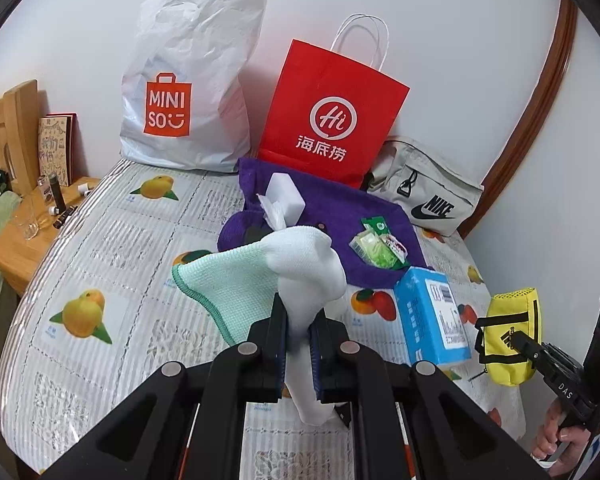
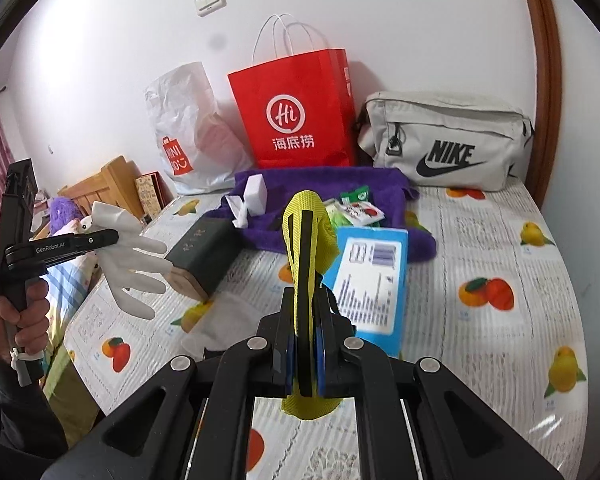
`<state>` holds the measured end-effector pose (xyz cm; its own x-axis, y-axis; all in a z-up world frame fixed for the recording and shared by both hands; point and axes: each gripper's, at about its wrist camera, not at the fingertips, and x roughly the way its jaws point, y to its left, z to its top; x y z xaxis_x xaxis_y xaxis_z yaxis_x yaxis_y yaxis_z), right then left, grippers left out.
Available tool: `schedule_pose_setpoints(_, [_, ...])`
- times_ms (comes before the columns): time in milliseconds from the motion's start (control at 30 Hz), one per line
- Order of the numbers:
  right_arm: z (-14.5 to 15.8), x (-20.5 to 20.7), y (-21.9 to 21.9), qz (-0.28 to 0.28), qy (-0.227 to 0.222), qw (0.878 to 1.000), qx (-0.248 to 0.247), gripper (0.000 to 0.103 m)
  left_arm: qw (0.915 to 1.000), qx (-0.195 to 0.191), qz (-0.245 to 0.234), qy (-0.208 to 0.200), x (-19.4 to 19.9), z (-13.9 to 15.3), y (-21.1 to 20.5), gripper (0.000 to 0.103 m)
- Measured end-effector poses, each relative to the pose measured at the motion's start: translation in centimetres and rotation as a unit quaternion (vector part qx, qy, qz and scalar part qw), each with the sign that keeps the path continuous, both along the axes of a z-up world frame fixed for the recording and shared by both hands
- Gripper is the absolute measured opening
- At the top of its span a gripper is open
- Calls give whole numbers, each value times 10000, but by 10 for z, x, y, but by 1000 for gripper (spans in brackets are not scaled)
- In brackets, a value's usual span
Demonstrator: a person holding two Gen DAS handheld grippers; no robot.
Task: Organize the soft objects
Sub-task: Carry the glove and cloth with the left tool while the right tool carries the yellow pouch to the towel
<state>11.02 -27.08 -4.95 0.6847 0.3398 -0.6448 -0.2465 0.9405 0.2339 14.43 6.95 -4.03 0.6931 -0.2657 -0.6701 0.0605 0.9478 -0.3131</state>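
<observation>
Fingers clamped on both sides: the left gripper (image 1: 298,344) pinches a white glove (image 1: 308,276) by its cuff, so its fingers hang free in the air, while the right gripper (image 2: 304,344) squeezes a yellow pouch (image 2: 308,240). Both ride clear above the fruit-print table (image 2: 500,240), beyond the fingertips, probably for sorting.

Your left wrist view: mounted behind the left gripper (image 1: 298,322), looking forward and down along its fingers, close over the table (image 1: 112,248), toward the wall. Your right wrist view: same mounting behind the right gripper (image 2: 303,316), set further right. Shared: red paper bag (image 1: 332,112), purple towel (image 1: 328,204), blue box (image 1: 432,316), grey Nike bag (image 2: 448,140).
</observation>
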Motion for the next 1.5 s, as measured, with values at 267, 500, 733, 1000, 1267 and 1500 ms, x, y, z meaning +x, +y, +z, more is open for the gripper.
schedule_pose_setpoints(267, [8, 34, 2, 115, -61, 9999, 24, 8, 10000, -20, -26, 26, 26, 7, -8, 10])
schedule_pose_setpoints(500, [10, 63, 0, 102, -85, 9999, 53, 8, 9999, 9, -90, 76, 51, 10, -16, 10])
schedule_pose_setpoints(733, [13, 96, -2, 61, -178, 9998, 10, 8, 9998, 26, -176, 133, 76, 10, -24, 10])
schedule_pose_setpoints(1000, [8, 133, -5, -23, -186, 9998, 10, 8, 9994, 97, -273, 204, 102, 5, -29, 10])
schedule_pose_setpoints(1267, [-3, 166, -4, -48, -109, 9998, -134, 8, 9990, 81, -370, 233, 127, 1, -36, 10])
schedule_pose_setpoints(1500, [-16, 196, -6, -85, -33, 9998, -195, 8, 9989, -92, -364, 284, 157, -7, -42, 10])
